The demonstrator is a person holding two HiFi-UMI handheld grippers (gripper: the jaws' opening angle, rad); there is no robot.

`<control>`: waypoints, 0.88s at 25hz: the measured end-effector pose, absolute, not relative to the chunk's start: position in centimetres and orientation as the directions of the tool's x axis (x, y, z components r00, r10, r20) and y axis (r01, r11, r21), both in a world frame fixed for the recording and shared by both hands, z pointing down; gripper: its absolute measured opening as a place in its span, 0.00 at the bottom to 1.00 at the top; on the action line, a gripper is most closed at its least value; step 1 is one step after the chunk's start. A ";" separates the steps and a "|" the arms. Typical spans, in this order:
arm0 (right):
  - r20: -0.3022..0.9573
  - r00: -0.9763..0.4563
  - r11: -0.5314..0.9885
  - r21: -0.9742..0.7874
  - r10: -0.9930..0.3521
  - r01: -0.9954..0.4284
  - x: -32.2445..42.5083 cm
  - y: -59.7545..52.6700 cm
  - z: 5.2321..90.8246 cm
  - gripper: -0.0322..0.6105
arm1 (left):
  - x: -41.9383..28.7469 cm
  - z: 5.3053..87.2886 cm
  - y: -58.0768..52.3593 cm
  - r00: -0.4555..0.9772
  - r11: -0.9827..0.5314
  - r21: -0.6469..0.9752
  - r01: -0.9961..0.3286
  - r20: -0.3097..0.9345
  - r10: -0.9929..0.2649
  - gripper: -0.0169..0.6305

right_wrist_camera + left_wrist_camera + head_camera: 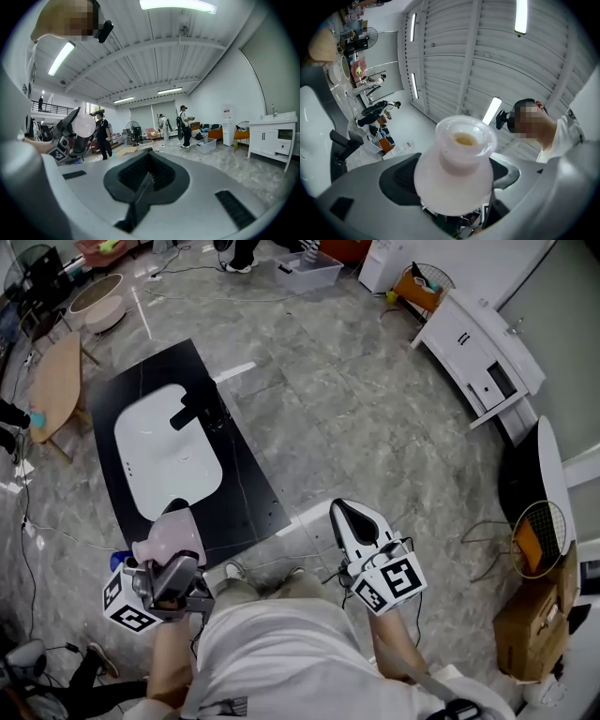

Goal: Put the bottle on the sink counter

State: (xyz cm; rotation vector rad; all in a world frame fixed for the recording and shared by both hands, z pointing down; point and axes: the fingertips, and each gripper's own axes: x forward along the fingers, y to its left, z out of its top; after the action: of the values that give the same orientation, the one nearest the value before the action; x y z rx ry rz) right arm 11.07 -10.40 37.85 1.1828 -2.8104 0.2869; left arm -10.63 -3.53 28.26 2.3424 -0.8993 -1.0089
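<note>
The left gripper (173, 559), low on the left of the head view, has its jaws spread wide and pressed against a pale pink bottle (172, 535), pinching it by the round body. The bottle is held in the air just off the near end of the black worktop (248, 493) and does not rest on it. The right gripper (349, 514), low and right of centre, is pressed together with nothing between its jaws; in its own view the dark pads meet along one seam.

In the left gripper view only the bottle's neck and shoulder show. Its lower body is sunk between the jaws, and I cannot tell what the yellowish spot in its mouth is.

The grey marbled floor (356, 409) fills most of the head view. The worktop lies at the upper left, carrying a white basin (164, 451) and a black faucet (192, 411). A white cabinet (483, 357) stands at the upper right and a cardboard box (530, 624) at the lower right.
</note>
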 end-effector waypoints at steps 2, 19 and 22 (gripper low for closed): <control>0.155 -0.699 0.683 -0.148 -0.698 -0.715 10.2 -10.5 38.4 0.07 | -10.9 29.1 -3.8 0.536 -0.683 0.610 -0.402 -0.448 -0.716 0.66; 0.293 -0.683 0.670 -0.159 -0.669 -0.725 7.9 -11.0 44.1 0.07 | -10.9 39.6 -8.4 0.581 -0.587 0.686 -0.430 -0.288 -0.761 0.66; 0.321 -0.673 0.663 -0.155 -0.667 -0.732 8.1 -11.2 45.3 0.07 | -10.5 42.6 -9.5 0.596 -0.562 0.696 -0.447 -0.237 -0.767 0.66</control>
State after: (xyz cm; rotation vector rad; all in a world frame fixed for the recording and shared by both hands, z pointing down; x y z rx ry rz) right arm 8.08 -11.20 45.30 1.1312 -2.6440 0.3998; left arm -10.54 -9.54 42.58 2.2365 -0.9576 -0.7127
